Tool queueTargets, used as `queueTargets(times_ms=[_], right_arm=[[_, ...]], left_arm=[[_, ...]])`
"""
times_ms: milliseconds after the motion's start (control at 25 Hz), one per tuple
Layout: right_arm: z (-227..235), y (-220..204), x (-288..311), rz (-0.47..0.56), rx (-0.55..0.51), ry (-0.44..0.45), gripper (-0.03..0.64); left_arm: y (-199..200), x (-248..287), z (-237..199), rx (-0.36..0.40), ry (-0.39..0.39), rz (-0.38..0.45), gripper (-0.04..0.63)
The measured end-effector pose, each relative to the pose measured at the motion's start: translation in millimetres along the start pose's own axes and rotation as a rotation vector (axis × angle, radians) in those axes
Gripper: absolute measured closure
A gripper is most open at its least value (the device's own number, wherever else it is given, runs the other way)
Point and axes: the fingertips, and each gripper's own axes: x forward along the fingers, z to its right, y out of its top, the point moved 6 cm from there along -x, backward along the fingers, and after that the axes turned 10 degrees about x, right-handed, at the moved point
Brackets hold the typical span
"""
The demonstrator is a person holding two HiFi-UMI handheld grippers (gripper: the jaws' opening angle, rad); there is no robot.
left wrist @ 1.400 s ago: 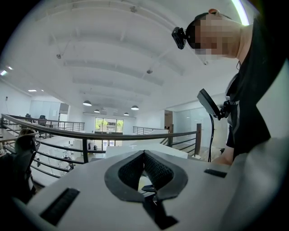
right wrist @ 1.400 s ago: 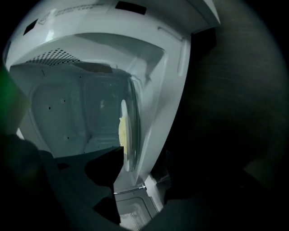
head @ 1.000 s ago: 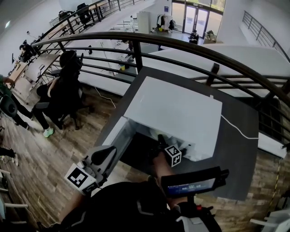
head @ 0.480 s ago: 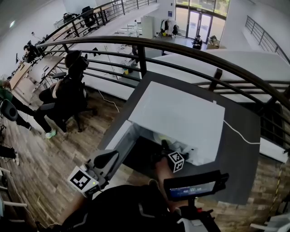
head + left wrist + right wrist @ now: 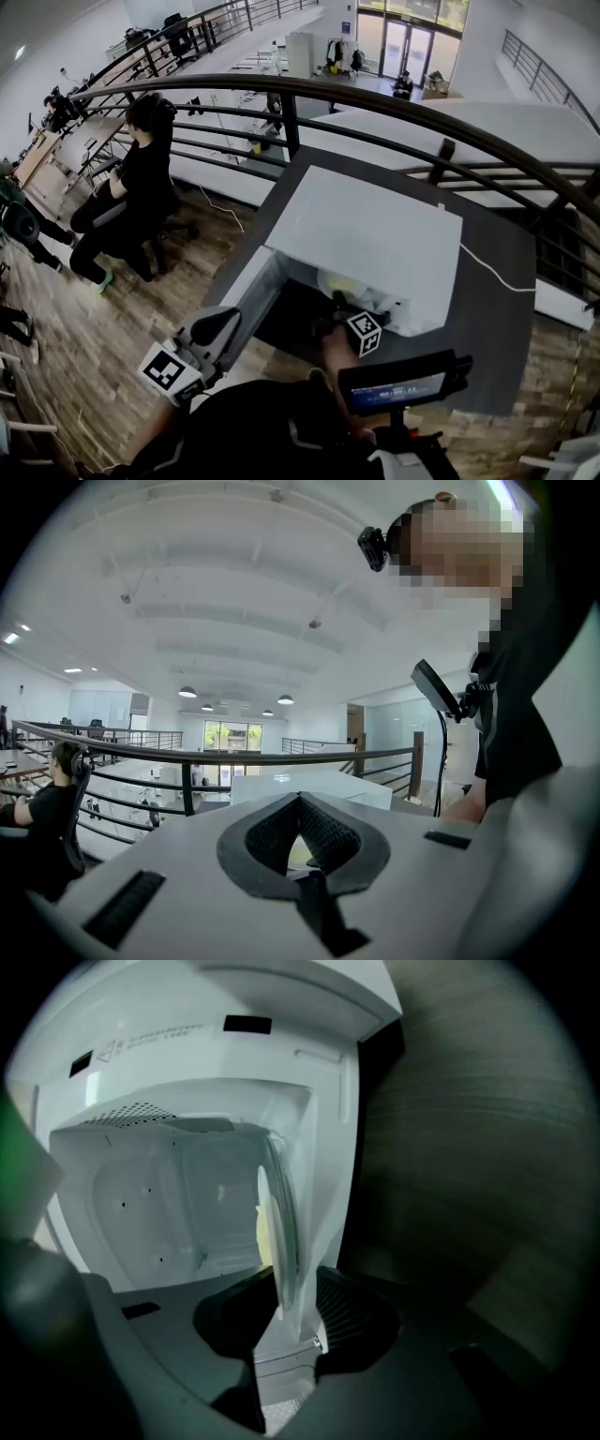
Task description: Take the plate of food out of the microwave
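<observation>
A white microwave stands on a dark table, its door swung open to the left. Inside is a pale plate with yellowish food on it. My right gripper reaches into the cavity. In the right gripper view the plate's rim shows edge-on between the jaws of the right gripper. They are closing, and a gap remains beside the right pad. My left gripper hangs below the door, apart from it. In its own view the left gripper is shut and holds nothing.
The dark table sits against a black railing over a lower floor. A white cable runs off the microwave's right side. A small screen juts out at my chest. A person sits at a desk below.
My right gripper has pushed a little further into the cavity, and the plate's yellow food now shows at the opening. The left gripper has barely moved.
</observation>
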Motion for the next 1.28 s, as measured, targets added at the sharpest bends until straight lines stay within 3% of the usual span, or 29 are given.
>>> queueTargets(times_ms=[80, 160, 920, 1280], right_arm=[[-3.5, -1.2, -6.4, -0.001, 0.002, 0.019, 0.52], [-10.0, 0.3, -15.1, -0.006, -0.006, 0.042, 0.595], [-7.3, -21.0, -54.3, -0.117, -0.092, 0.093, 0.601], [-19.0, -58.9, -103.7, -0.191, -0.088, 0.124, 0.601]], left_arm=[[-0.1, 0.6, 5.5, 0.002, -0.011, 0.0, 0.591], [3.7, 2.2, 14.4, 0.011, -0.024, -0.005, 0.591], [0.4, -17.5, 14.9, 0.001, -0.108, 0.05, 0.591], [-2.4, -23.3, 25.9, -0.003, -0.194, 0.107, 0.591]])
